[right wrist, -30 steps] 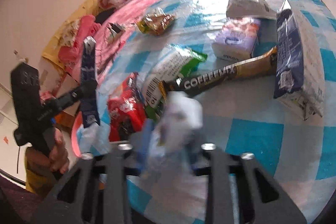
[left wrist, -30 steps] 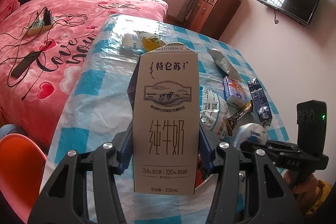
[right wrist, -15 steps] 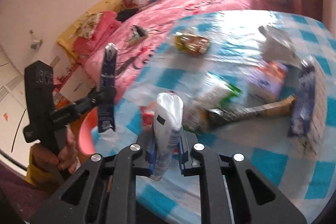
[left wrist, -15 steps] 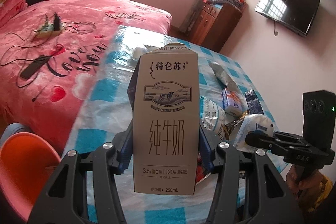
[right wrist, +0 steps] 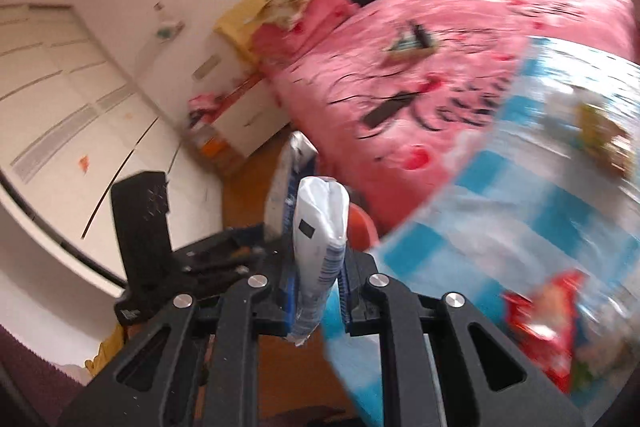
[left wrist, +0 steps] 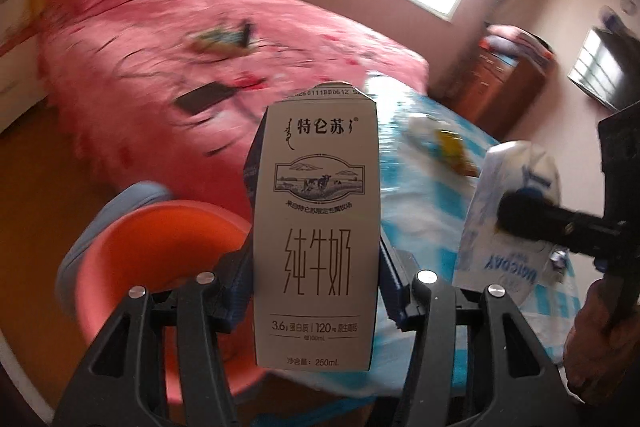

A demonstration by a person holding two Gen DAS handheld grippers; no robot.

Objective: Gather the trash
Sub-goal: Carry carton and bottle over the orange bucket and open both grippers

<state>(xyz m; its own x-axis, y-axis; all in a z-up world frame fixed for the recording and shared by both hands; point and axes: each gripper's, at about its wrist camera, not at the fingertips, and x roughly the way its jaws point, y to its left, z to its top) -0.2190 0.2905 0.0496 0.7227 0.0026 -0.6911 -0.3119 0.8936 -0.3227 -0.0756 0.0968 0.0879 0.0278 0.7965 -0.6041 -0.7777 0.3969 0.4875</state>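
The pink bed (left wrist: pixel 208 39) fills both views; only the right wrist view shows the white wardrobe (right wrist: pixel 52 87). The checked table (left wrist: pixel 432 195) stands beside the bed, and only the left wrist view shows the orange basin (left wrist: pixel 160 247) below its edge. The left gripper (left wrist: pixel 316 267) is clenched on an upright 250 mL milk carton (left wrist: pixel 316 227). The right gripper (right wrist: pixel 316 267) clamps a white plastic wrapper (right wrist: pixel 318 227), held off the table edge.
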